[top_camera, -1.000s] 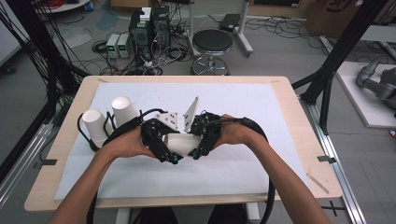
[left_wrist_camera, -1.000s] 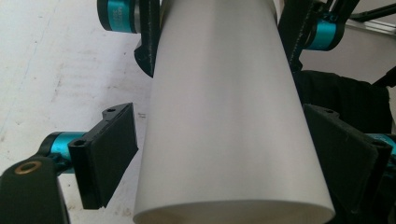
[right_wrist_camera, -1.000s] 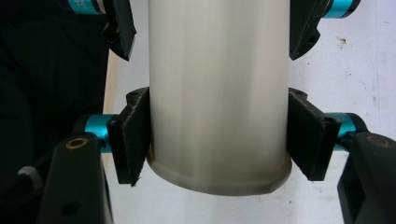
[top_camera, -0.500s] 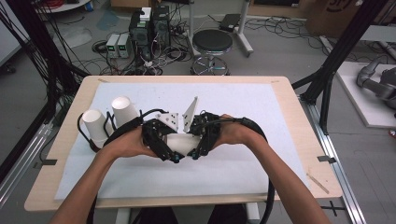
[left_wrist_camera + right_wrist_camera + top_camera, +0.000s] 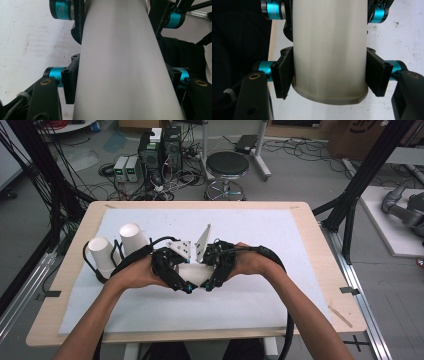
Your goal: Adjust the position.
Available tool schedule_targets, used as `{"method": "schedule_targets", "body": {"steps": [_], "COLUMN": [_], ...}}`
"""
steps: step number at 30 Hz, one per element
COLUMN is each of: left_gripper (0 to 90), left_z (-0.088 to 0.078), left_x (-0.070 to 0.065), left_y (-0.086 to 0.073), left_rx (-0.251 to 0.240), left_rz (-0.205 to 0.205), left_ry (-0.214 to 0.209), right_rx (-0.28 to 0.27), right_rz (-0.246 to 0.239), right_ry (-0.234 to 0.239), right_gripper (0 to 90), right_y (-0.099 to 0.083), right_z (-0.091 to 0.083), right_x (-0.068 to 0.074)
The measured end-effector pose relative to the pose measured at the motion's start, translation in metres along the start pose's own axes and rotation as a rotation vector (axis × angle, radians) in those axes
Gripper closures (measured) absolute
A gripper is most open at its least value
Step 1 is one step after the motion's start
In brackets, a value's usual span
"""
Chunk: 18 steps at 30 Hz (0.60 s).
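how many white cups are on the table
3, possibly more if that one is a nested stack. Two upside-down cups stand at the table's left: one, another. A third cup lies sideways, clamped between left gripper and right gripper.

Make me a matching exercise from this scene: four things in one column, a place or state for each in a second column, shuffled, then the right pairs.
Things:
1. white cup
2. two upside-down cups
3. round stool
4. white mat

Places or states:
A. on the floor beyond the table
B. spread over the tabletop
C. lying sideways, clamped between left gripper and right gripper
D. standing at the table's left side

Pairs: 1-C, 2-D, 3-A, 4-B
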<state>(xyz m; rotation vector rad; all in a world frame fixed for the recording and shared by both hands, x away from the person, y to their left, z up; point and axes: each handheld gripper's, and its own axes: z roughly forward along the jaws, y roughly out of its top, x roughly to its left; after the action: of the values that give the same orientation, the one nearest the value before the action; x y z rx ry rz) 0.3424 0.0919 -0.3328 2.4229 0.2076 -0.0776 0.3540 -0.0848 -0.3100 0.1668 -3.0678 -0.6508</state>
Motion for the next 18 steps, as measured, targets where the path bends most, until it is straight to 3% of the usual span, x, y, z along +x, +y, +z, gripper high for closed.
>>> {"method": "schedule_targets", "body": {"steps": [7, 11, 18], "left_gripper": [34.6, 34.9, 34.9], "left_z": [0.0000, -0.0001, -0.0012], "left_x": [-0.0006, -0.0008, -0.0013], "left_y": [-0.0004, -0.0003, -0.0008], "left_rx": [-0.003, -0.008, -0.011], "left_rz": [0.010, 0.020, 0.018], "left_ry": [0.001, 0.002, 0.002], "right_rx": [-0.003, -0.030, -0.037], "right_rz": [-0.003, -0.009, -0.001], "right_ry": [0.002, 0.008, 0.006], "right_gripper": [32.0, 20.3, 14.9], "right_y": [-0.0002, 0.0013, 0.0011], "right_z": [0.0000, 0.0001, 0.0016], "right_x": [0.0003, 0.0022, 0.0018]}}
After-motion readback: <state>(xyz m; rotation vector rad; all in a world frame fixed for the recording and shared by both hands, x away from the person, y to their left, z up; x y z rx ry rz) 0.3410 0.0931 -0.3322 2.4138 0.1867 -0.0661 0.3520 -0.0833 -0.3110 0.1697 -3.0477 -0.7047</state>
